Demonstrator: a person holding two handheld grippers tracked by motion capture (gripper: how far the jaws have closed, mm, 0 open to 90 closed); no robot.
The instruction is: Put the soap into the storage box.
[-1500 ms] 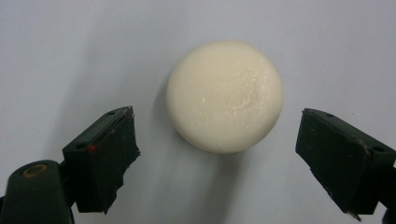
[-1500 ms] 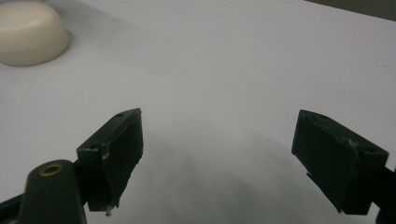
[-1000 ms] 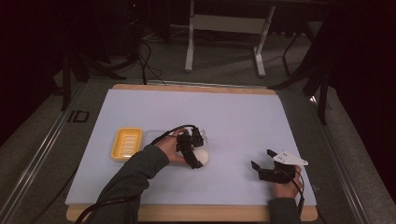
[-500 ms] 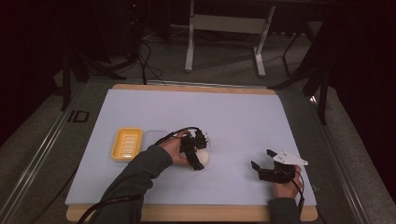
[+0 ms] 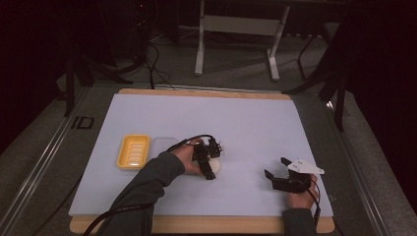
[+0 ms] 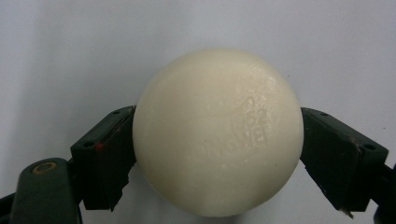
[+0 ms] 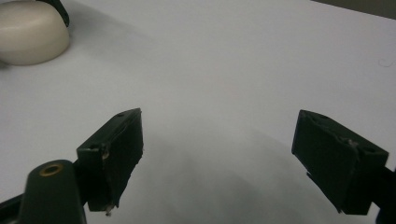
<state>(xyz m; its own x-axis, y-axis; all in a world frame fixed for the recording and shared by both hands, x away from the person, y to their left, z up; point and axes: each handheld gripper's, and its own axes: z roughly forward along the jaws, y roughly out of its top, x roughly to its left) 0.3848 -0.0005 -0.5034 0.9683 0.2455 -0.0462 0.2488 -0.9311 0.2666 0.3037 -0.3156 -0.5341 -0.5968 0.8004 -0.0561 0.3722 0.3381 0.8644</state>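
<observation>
1. The left gripper sits just left of the middle of the high view, on the white table cover; its jaws are pressed against both sides of a round cream bar of soap.
2. In the left gripper view the soap lies in the centre of the frame, flat on the cover, with faint embossed lettering on its right half.
3. The right gripper is at the lower right of the high view, well apart from the soap, with its jaws spread wide and nothing between them.
4. In the right gripper view the soap appears at the upper left corner.
5. A yellow ribbed soap dish lies at the left of the high view, near the person's left forearm.
</observation>
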